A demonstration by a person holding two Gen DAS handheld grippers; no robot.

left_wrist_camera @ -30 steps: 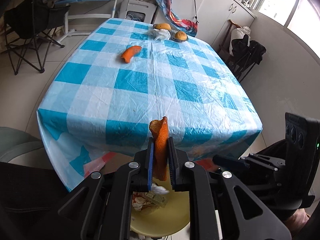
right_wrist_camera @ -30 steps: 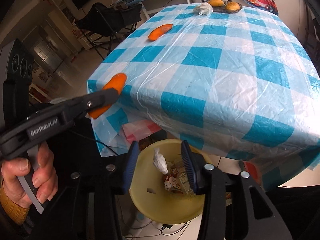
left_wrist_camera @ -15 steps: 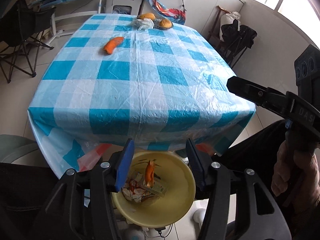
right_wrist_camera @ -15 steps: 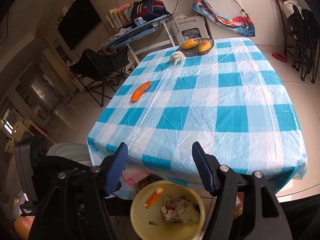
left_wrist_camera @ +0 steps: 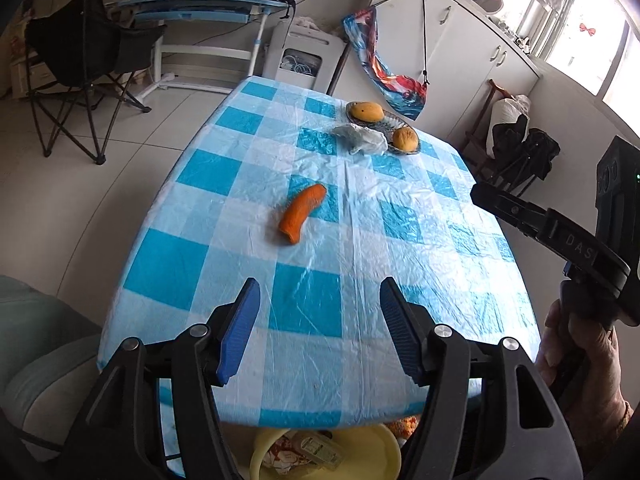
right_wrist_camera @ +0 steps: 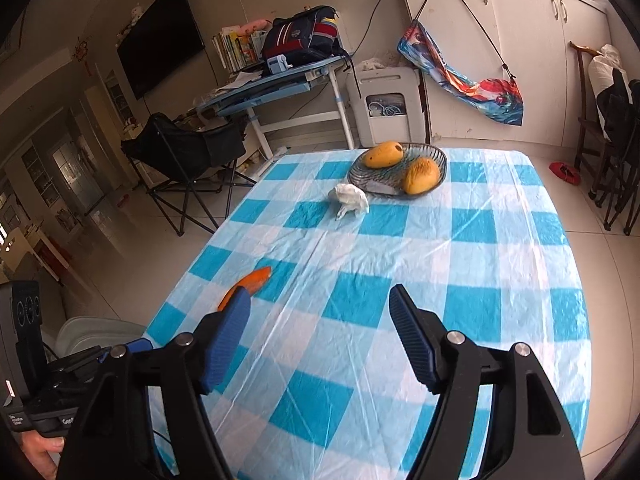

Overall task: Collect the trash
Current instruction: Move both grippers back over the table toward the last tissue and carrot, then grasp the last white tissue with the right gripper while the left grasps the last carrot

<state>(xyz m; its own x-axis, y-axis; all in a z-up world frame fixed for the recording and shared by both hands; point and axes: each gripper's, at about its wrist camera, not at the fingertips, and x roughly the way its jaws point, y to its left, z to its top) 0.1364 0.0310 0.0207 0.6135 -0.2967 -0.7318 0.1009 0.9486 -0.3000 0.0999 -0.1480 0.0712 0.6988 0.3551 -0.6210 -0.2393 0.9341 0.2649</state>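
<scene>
Both the left gripper (left_wrist_camera: pixel 320 328) and right gripper (right_wrist_camera: pixel 320 336) have empty jaws opening wide. An orange peel (left_wrist_camera: pixel 302 213) lies mid-frame on the table (left_wrist_camera: pixel 460 264); a crumpled tissue (right_wrist_camera: pixel 349 199) sits higher, beside the fruit basket (right_wrist_camera: pixel 396 182), both awaiting pickup.

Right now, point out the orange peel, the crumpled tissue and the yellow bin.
orange peel (left_wrist_camera: pixel 302 213), left wrist view, middle of the strip.
crumpled tissue (right_wrist_camera: pixel 350 199), right wrist view, its centre.
yellow bin (left_wrist_camera: pixel 384 446), left wrist view, inner wall.

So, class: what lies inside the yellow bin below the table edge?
The yellow bin holds crumpled printed wrappers. The table and left gripper cover the rest.
</scene>
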